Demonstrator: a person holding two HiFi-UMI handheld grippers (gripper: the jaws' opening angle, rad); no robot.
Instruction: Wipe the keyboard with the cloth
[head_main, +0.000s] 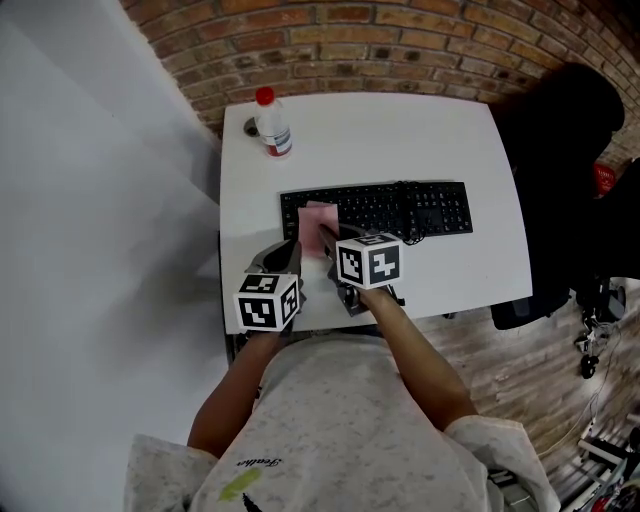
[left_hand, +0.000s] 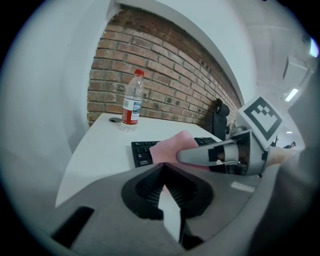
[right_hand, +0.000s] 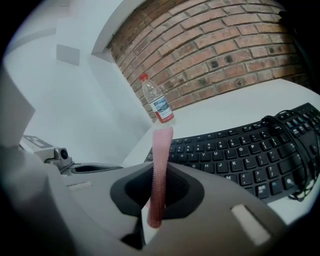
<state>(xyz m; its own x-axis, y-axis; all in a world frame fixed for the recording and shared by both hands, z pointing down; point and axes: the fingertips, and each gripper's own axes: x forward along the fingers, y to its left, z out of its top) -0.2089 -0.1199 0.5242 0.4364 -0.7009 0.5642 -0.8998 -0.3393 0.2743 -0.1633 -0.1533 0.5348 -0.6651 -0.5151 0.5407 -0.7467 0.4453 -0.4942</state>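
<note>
A black keyboard lies across the middle of the white table. My right gripper is shut on a pink cloth. It holds the cloth edge-up over the keyboard's left end. In the left gripper view the cloth covers part of the keyboard, and the right gripper reaches in from the right. My left gripper hovers just left of the right one, near the table's front edge. Its jaws are together with nothing between them.
A clear water bottle with a red cap stands at the back left of the table, beside a round hole. A coiled black cable lies on the keyboard. A black chair stands to the right.
</note>
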